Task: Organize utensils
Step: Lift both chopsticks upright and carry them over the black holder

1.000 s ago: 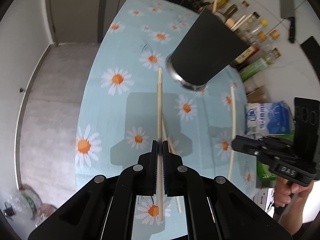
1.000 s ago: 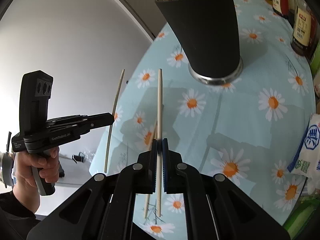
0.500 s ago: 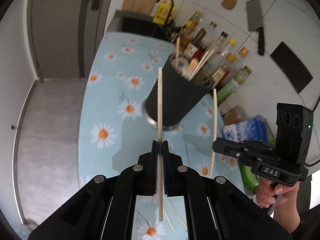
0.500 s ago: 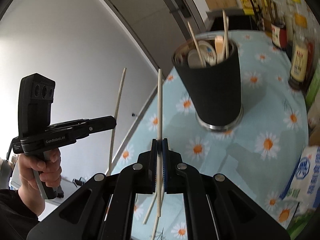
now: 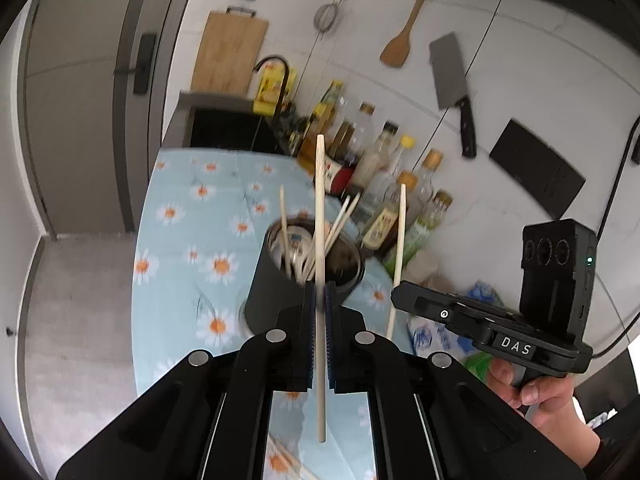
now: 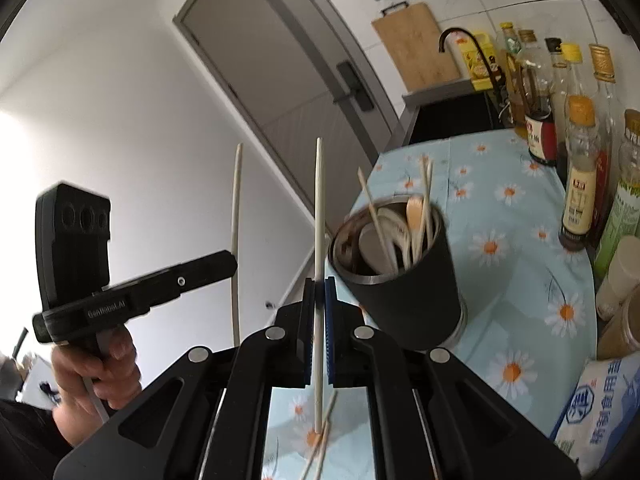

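My left gripper (image 5: 319, 292) is shut on a pale chopstick (image 5: 319, 208) held upright, just in front of and above the black utensil holder (image 5: 276, 284). My right gripper (image 6: 319, 286) is shut on a second chopstick (image 6: 318, 208), upright, to the left of the holder (image 6: 412, 292). The holder stands on the daisy tablecloth (image 6: 516, 216) and holds several chopsticks and spoons. Each gripper shows in the other's view: the right one (image 5: 396, 298) with its chopstick (image 5: 400, 232), the left one (image 6: 232, 258) with its chopstick (image 6: 237, 200). Loose chopsticks (image 6: 320, 448) lie on the cloth below.
Sauce and oil bottles (image 6: 580, 184) line the table's wall side. A salt bag (image 6: 596, 404) lies at the near right. A cleaver (image 5: 452, 88), wooden spatula (image 5: 400, 40) and cutting board (image 5: 228, 52) hang on the wall. A sink with a black tap (image 5: 276, 76) is beyond the table.
Both grippers have risen with their chopsticks and tilted up. The holder's open top, seen from the side before, now shows from above and nearer.
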A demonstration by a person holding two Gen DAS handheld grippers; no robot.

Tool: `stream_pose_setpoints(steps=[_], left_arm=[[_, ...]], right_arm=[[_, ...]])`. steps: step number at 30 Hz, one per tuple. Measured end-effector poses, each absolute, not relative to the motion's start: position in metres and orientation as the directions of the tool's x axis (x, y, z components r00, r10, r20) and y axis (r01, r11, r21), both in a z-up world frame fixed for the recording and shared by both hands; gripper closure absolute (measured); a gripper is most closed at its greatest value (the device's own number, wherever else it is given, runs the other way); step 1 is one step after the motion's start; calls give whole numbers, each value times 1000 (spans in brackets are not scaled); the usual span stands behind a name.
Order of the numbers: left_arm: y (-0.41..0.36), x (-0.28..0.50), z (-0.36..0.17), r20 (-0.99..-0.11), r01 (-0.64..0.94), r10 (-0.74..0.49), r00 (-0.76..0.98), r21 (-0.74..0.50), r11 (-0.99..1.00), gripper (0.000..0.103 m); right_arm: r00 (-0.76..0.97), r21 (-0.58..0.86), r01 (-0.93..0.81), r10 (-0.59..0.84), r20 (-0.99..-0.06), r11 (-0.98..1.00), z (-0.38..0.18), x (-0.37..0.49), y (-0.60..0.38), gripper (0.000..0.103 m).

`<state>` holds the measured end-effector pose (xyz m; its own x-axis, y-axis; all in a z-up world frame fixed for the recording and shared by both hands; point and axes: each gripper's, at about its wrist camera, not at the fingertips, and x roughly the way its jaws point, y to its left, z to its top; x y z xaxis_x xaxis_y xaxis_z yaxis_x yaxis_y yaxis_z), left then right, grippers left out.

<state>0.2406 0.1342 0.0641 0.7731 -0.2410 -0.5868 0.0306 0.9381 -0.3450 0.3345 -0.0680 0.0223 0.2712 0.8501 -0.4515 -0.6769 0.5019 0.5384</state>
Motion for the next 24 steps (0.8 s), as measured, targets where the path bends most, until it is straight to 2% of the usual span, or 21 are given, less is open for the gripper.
stream_pose_setpoints(steps=[13, 19, 24], left_arm=[[139, 280, 99, -375, 134, -259, 890, -327, 935, 99], [136, 290, 104, -285, 152, -232, 930, -275, 949, 99], [136, 298, 103, -232, 163, -227, 946, -265, 950, 99]], right_arm=[[454, 524, -690, 862, -225, 500, 63, 367, -75, 97], [563, 465, -668, 803, -195, 581, 72, 379, -71, 97], [581, 450, -670, 794, -179, 591, 73, 390, -65, 97]])
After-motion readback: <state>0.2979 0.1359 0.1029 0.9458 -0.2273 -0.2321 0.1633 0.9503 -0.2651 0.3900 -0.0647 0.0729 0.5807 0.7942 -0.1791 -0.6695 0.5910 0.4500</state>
